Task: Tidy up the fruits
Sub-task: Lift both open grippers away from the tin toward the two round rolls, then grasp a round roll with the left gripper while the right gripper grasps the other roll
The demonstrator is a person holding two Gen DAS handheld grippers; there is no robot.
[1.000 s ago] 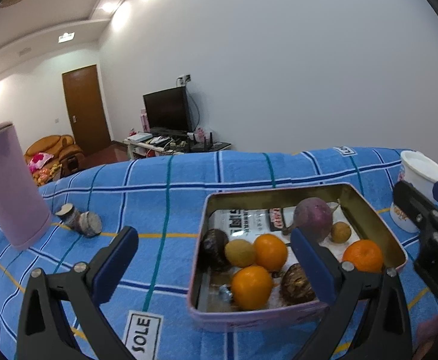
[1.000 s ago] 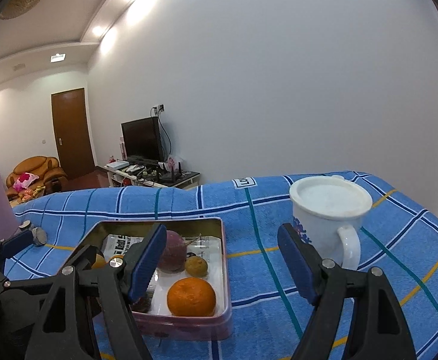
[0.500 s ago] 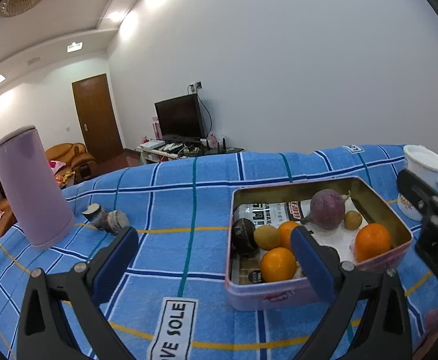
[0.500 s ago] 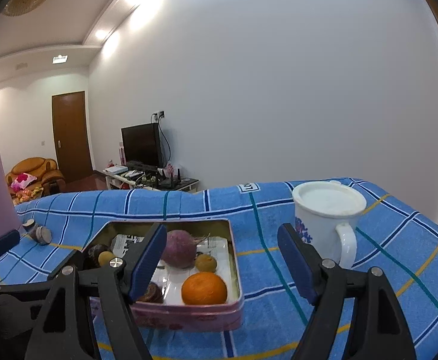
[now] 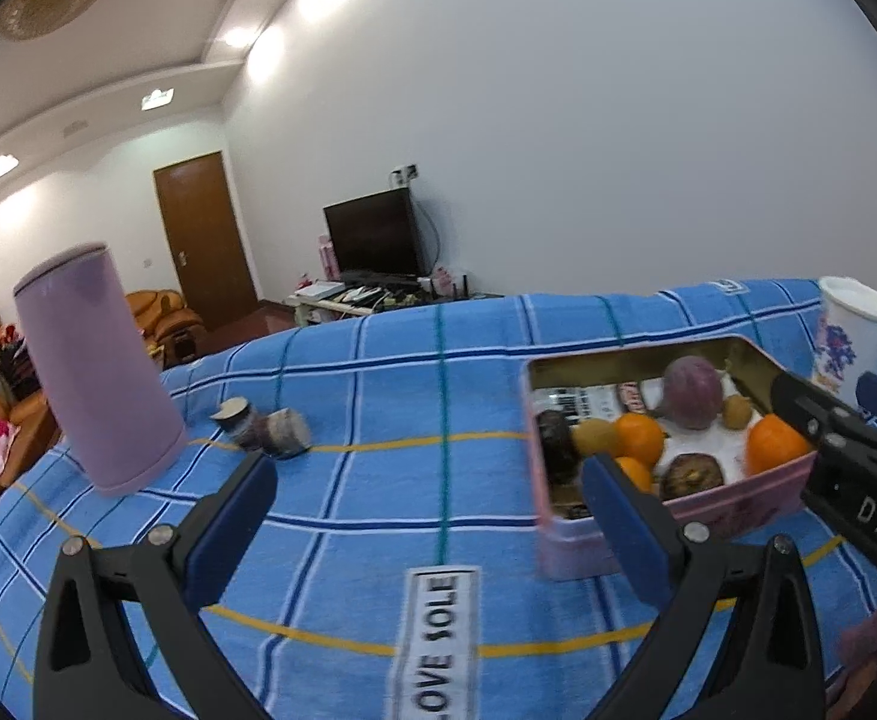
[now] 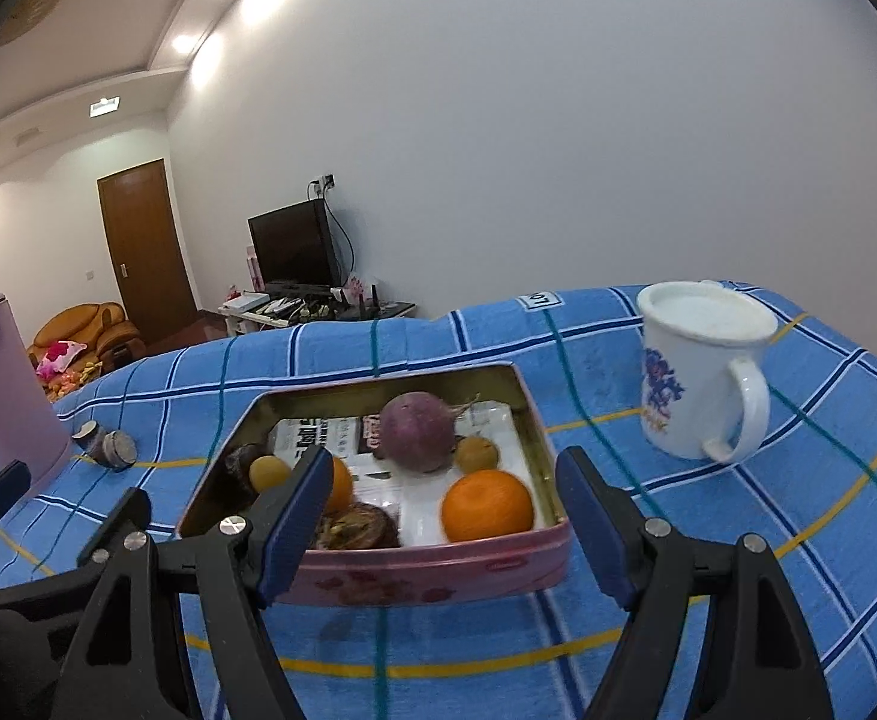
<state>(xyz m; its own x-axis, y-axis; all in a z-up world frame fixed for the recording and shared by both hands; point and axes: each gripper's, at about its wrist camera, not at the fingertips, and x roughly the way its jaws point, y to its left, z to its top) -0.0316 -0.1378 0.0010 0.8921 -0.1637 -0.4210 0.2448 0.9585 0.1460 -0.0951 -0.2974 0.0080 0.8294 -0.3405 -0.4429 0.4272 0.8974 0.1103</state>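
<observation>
- Pink tin (image 6: 438, 576) sits on the blue checked cloth (image 6: 738, 540) of my desk, lid off, holding the fruit.
- Inside I see a purple round one (image 6: 417, 432), an orange (image 6: 486, 505) at the near right corner, a small brownish fruit (image 6: 477, 452) between them, and darker ones on the left.
- My right tool (image 6: 438, 516) hangs open and empty just before the tin's near wall.
- My left tool (image 5: 426, 516) is open too, empty, over bare cloth left of the tin (image 5: 666, 516).
- White mug (image 6: 699, 378) stands right of the tin; a lilac cylinder (image 5: 96, 366) stands far left, two small jars (image 5: 264, 426) beside it.
</observation>
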